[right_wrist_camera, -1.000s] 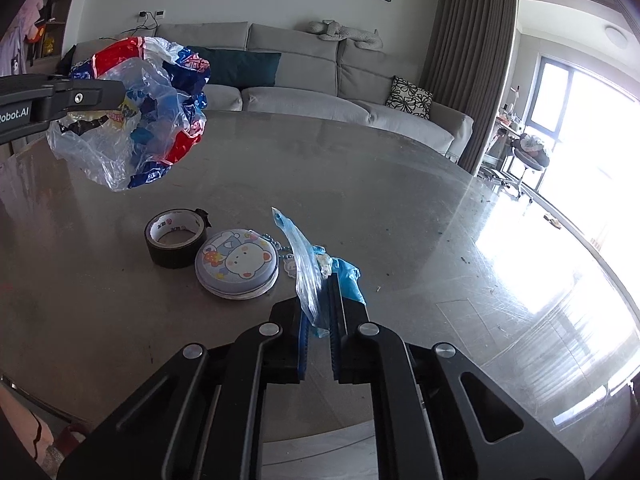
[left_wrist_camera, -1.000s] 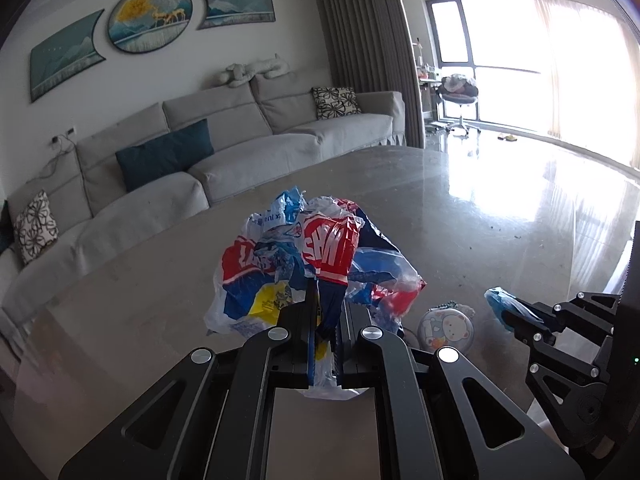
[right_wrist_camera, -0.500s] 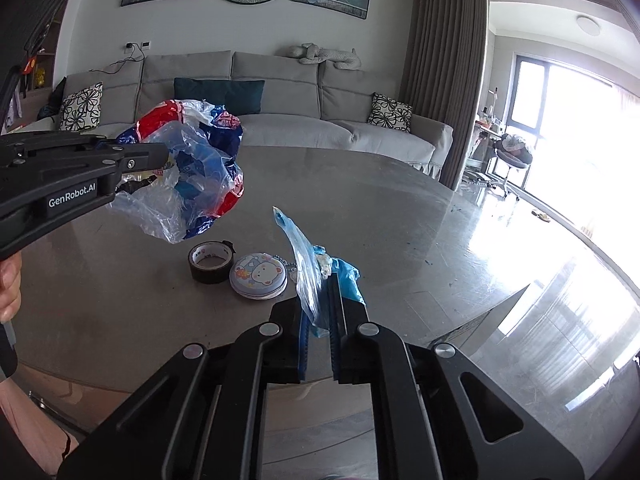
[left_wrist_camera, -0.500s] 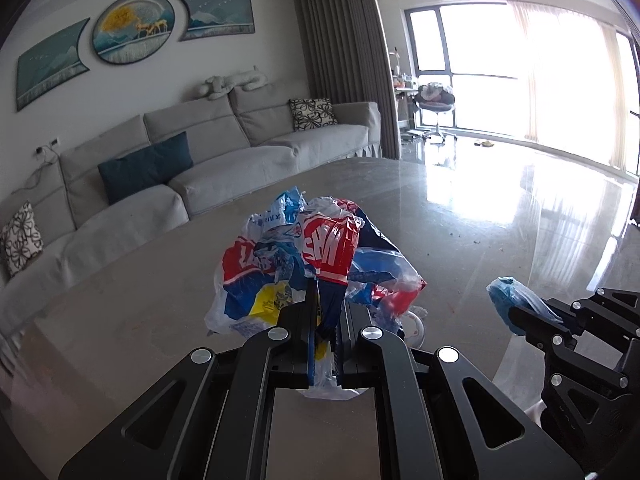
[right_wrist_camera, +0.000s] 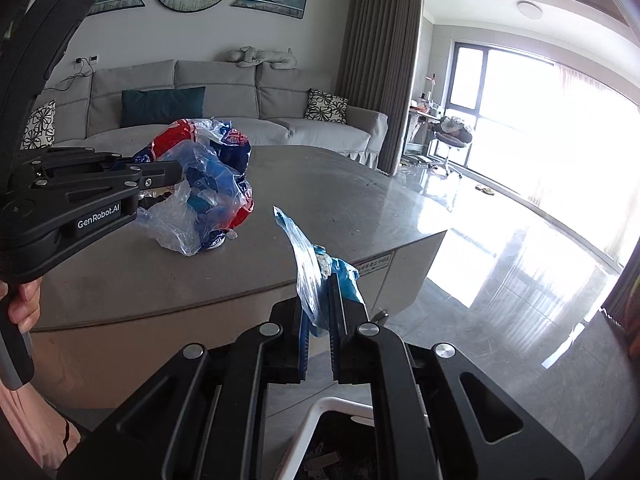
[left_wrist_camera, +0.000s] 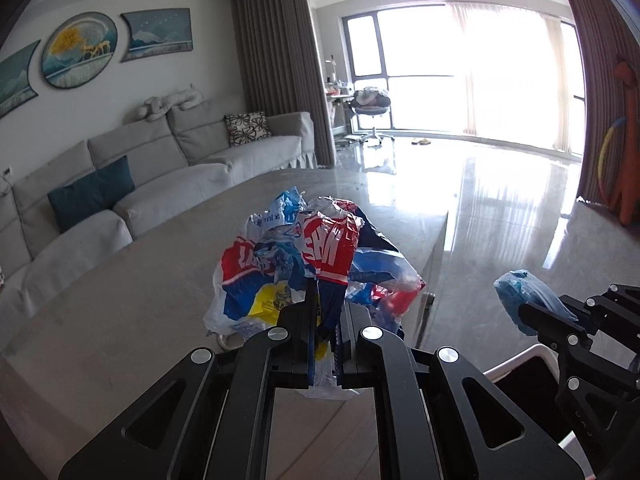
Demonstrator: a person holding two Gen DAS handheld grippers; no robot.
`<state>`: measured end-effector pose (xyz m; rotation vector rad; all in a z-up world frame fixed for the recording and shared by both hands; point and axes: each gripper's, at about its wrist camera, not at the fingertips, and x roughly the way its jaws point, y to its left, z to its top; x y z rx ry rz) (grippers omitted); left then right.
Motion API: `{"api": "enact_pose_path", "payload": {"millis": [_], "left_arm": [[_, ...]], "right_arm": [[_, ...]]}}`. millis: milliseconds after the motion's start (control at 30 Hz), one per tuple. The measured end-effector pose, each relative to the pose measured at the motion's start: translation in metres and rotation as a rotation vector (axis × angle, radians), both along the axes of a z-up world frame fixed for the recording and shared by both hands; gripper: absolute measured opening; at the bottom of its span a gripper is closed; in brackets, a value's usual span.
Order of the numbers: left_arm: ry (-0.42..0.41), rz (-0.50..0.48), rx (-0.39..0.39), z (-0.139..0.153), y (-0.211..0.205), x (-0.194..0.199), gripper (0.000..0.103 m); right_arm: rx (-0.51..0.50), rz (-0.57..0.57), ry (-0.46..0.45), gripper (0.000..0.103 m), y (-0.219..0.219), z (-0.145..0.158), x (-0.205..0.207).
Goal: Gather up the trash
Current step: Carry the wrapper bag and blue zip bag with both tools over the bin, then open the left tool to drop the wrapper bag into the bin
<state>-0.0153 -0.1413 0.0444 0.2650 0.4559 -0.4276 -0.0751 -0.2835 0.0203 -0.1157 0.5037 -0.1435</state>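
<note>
My left gripper (left_wrist_camera: 325, 312) is shut on a crumpled red, blue and yellow plastic bag (left_wrist_camera: 304, 264) and holds it in the air over the table's near edge; the bag also shows in the right wrist view (right_wrist_camera: 208, 184). My right gripper (right_wrist_camera: 318, 312) is shut on a small blue and clear wrapper (right_wrist_camera: 316, 276), held off the table above a white-rimmed bin (right_wrist_camera: 332, 408). The wrapper also shows at the right of the left wrist view (left_wrist_camera: 524, 296), with the bin's rim (left_wrist_camera: 520, 360) below it.
The grey stone table (right_wrist_camera: 320, 200) lies ahead, its corner to the right. A grey sofa (right_wrist_camera: 224, 92) stands behind it. Shiny floor (right_wrist_camera: 500, 280) stretches right toward the windows. A hand (right_wrist_camera: 24, 304) holds the left gripper's handle.
Both grippers have drawn back from the table and risen, each still holding its trash. The tape roll and round tin have dropped out of sight, and the bin's rim has come into view below.
</note>
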Motion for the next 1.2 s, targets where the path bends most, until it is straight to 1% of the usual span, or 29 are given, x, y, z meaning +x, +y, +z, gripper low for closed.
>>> {"api": "enact_pose_path", "payload": {"millis": [167, 433, 500, 567, 633, 700, 800, 900, 1033, 1100, 1167, 1200], "left_arm": [[0.052, -0.129, 0.007, -0.012, -0.036, -0.035, 0.008], [0.192, -0.299, 0.043, -0.052, -0.085, -0.066, 0.008], [0.210, -0.324, 0.062, -0.060, -0.094, -0.073, 0.008], [0.228, -0.349, 0.069, -0.066, -0.102, -0.079, 0.008], [0.246, -0.369, 0.095, -0.076, -0.110, -0.083, 0.008], [0.299, -0.389, 0.101, -0.089, -0.118, -0.084, 0.008], [0.392, -0.421, 0.133, -0.114, -0.132, -0.088, 0.008], [0.448, -0.449, 0.187, -0.140, -0.146, -0.098, 0.008], [0.464, -0.456, 0.233, -0.159, -0.156, -0.104, 0.009], [0.462, -0.455, 0.230, -0.161, -0.157, -0.104, 0.010], [0.480, -0.467, 0.224, -0.157, -0.161, -0.100, 0.014], [0.486, -0.470, 0.213, -0.155, -0.161, -0.100, 0.025]], "right_arm": [[0.014, -0.106, 0.009, 0.009, -0.022, -0.007, -0.034], [0.013, -0.234, 0.015, 0.009, -0.045, -0.019, -0.074], [-0.007, -0.261, 0.021, 0.009, -0.050, -0.023, -0.082], [-0.010, -0.288, 0.018, 0.009, -0.058, -0.026, -0.090], [-0.009, -0.315, 0.019, 0.009, -0.066, -0.028, -0.095], [-0.004, -0.338, 0.020, 0.009, -0.072, -0.030, -0.099], [0.003, -0.357, 0.024, 0.009, -0.078, -0.033, -0.102], [0.004, -0.362, 0.028, 0.009, -0.080, -0.034, -0.104], [0.007, -0.363, 0.032, 0.009, -0.076, -0.032, -0.098], [0.011, -0.361, 0.033, 0.009, -0.081, -0.032, -0.102], [0.013, -0.360, 0.032, 0.009, -0.083, -0.032, -0.104], [0.014, -0.360, 0.033, 0.009, -0.083, -0.032, -0.104]]}}
